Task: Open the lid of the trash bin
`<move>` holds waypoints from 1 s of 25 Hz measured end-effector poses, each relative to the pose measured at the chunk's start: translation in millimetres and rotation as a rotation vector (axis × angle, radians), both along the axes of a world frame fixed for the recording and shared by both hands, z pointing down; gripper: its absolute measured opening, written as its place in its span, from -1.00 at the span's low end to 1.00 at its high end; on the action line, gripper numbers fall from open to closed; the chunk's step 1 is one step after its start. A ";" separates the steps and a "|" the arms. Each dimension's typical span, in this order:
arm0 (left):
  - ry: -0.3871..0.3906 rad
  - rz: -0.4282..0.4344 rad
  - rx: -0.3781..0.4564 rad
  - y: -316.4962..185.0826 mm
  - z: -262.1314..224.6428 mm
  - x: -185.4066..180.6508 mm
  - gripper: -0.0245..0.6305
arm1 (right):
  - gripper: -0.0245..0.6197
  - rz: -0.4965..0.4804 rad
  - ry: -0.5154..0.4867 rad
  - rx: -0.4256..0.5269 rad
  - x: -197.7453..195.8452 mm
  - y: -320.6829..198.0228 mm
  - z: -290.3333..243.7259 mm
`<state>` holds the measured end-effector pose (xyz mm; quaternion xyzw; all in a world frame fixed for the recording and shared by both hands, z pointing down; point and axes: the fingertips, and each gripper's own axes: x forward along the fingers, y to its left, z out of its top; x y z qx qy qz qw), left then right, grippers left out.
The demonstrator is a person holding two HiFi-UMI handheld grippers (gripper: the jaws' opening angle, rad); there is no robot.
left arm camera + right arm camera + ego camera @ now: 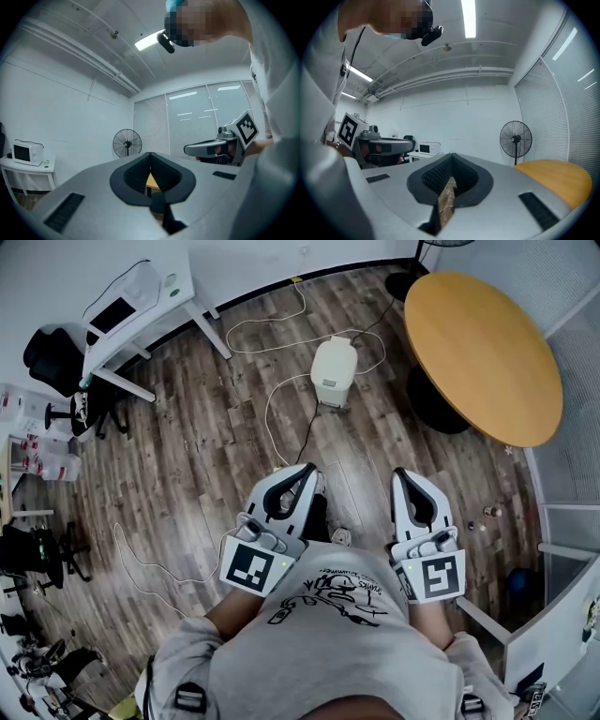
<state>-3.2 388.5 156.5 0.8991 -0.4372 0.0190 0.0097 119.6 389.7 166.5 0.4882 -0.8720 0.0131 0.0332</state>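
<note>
Standing well back from the cream-white plastic trash bin [333, 381], the person carries the left gripper [305, 472] and the right gripper [403, 476] side by side at the waist, both pointing level toward it. That reads as an approach stance rather than a reach: the bin sits on the wood-plank floor [216, 427] near the round wooden table [483, 352], well apart from either tool. Each gripper view shows its jaws pressed together with nothing between them, which suits carrying them forward before any contact. The bin's rounded lid [335, 354] looks to be down, so the task seems not yet begun. Neither gripper view takes in the bin at all; both look across the room above it. From overhead, the hinge side, any pedal or handle, and the seam under the lid are too small to make out. The person's torso and the grippers hide most of the legs and feet.
</note>
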 end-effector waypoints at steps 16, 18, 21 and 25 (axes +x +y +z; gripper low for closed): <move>0.021 -0.031 -0.012 -119.7 -1.2 -57.0 -0.88 | -0.90 -0.034 0.021 -0.018 -57.9 -122.3 -3.0; 0.023 -0.031 -0.015 -135.5 -1.7 -66.0 -0.88 | -0.90 -0.035 0.027 -0.020 -67.5 -138.4 -4.4; 0.028 -0.030 -0.016 -159.8 -3.3 -78.5 -0.88 | -0.90 -0.035 0.034 -0.023 -80.9 -162.5 -6.9; 0.026 -0.025 -0.014 -187.3 -4.0 -94.4 -0.88 | -0.90 -0.031 0.038 -0.022 -96.6 -190.5 -6.5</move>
